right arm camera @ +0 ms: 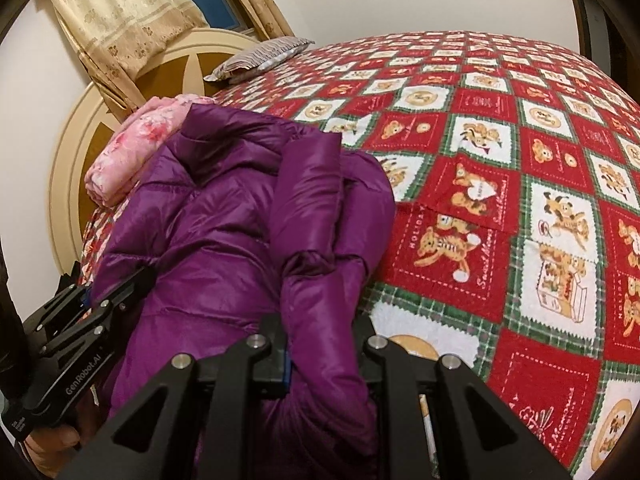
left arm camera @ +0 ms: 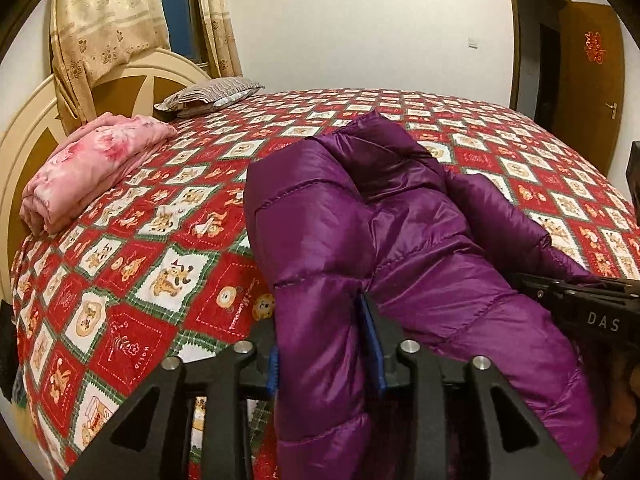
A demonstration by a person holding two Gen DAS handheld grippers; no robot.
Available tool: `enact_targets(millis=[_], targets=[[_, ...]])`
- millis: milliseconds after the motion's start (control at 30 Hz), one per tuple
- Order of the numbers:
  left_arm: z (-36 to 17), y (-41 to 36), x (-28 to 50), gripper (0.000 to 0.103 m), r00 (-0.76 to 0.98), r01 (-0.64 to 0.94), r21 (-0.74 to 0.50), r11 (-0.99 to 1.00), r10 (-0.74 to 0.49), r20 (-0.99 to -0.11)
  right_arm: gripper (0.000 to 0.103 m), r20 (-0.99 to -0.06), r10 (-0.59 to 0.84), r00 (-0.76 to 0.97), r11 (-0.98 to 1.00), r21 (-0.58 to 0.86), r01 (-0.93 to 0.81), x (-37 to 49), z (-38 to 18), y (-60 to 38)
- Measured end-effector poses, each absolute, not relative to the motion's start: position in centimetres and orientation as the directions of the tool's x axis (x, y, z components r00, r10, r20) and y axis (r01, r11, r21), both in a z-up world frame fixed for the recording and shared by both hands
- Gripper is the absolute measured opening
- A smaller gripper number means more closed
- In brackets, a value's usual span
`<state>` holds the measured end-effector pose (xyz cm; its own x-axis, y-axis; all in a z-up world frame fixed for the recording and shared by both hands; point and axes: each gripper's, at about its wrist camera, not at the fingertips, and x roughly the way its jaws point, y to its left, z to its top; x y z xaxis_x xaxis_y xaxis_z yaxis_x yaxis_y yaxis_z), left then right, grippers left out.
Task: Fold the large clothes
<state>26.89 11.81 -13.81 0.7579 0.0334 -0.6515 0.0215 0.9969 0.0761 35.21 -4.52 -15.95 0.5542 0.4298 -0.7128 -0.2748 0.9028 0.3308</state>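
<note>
Purple jacket [left arm camera: 400, 240] is gripped by left claw [left arm camera: 326, 344] & right claw [right arm camera: 324, 356]; both clamped on fabric, above bed [right arm camera: 520, 160].

right gripper [left arm camera: 592, 304] body says "das", left gripper [right arm camera: 86, 300] reads "genrobot.ai", bedspread [right arm camera: 500, 160] squares say "holiday".

Left gripper [left arm camera: 326, 340]: jaws closed on a thick fold of purple jacket [left arm camera: 400, 240], blue pads [left arm camera: 374, 344] pressed against the fabric on both sides. Right gripper [right arm camera: 324, 356]: jaws likewise clamped on a padded fold. Both grippers are level and side by side, near each other, pointing forward
</note>
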Motion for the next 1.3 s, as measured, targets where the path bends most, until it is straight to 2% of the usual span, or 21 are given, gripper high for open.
enact_targets(millis=[200, 367, 533, 933, 1067, 1133, 1200, 1233, 1300], targets=[[-14.5, 11.7, 26.9, 0.055, 0.759, 0.006, 0.114, 0.993, 0.070, -0.647, 0.023, -0.721, 0.414, 0.556, 0.910, 0.318, -0.264, 35.2, -16.4, -4.4], [-14.7, 12.3, 27.0, 0.078, 0.758, -0.042, 0.126, 0.991, 0.114, -0.642, 0.027, -0.721, 0.403, 0.564, 0.915, 0.315, -0.251, 35.1, -16.7, -4.4], [-15.2, 13.3, 27.2, 0.088, 0.751, -0.076, 0.082, 0.994, 0.111, -0.651, 0.037, -0.721, 0.385, 0.577, 0.923, 0.303, -0.238, 35.0, -16.9, -4.3], [-15.8, 14.0, 27.2, 0.090, 0.762, -0.081, 0.045, 0.996, 0.091, -0.641, 0.042, -0.736, 0.342, 0.584, 0.939, 0.258, -0.226, 35.1, -17.3, -3.8], [-14.7, 13.8, 26.8, 0.090, 0.748, -0.104, 0.101, 0.989, 0.145, -0.648, 0.043, -0.746, 0.306, 0.592, 0.952, 0.219, -0.216, 34.9, -16.7, -3.4], [-12.6, 13.8, 25.4, 0.090, 0.750, -0.148, 0.146, 0.978, 0.207, -0.628, 0.043, -0.752, 0.277, 0.598, 0.960, 0.193, -0.202, 34.3, -15.5, -3.5], [-9.3, 14.1, 22.5, 0.090, 0.793, -0.157, 0.115, 0.981, 0.195, -0.577, 0.043, -0.727, 0.267, 0.632, 0.963, 0.183, -0.197, 32.6, -13.5, -4.0], [-7.9, 14.2, 21.2, 0.090, 0.810, -0.152, 0.099, 0.983, 0.181, -0.557, 0.046, -0.707, 0.260, 0.658, 0.965, 0.167, -0.202, 31.5, -12.1, -4.2], [-4.7, 14.3, 17.8, 0.090, 0.844, -0.155, 0.089, 0.984, 0.179, -0.505, 0.059, -0.653, 0.249, 0.715, 0.968, 0.135, -0.214, 28.6, -9.1, -4.7]])
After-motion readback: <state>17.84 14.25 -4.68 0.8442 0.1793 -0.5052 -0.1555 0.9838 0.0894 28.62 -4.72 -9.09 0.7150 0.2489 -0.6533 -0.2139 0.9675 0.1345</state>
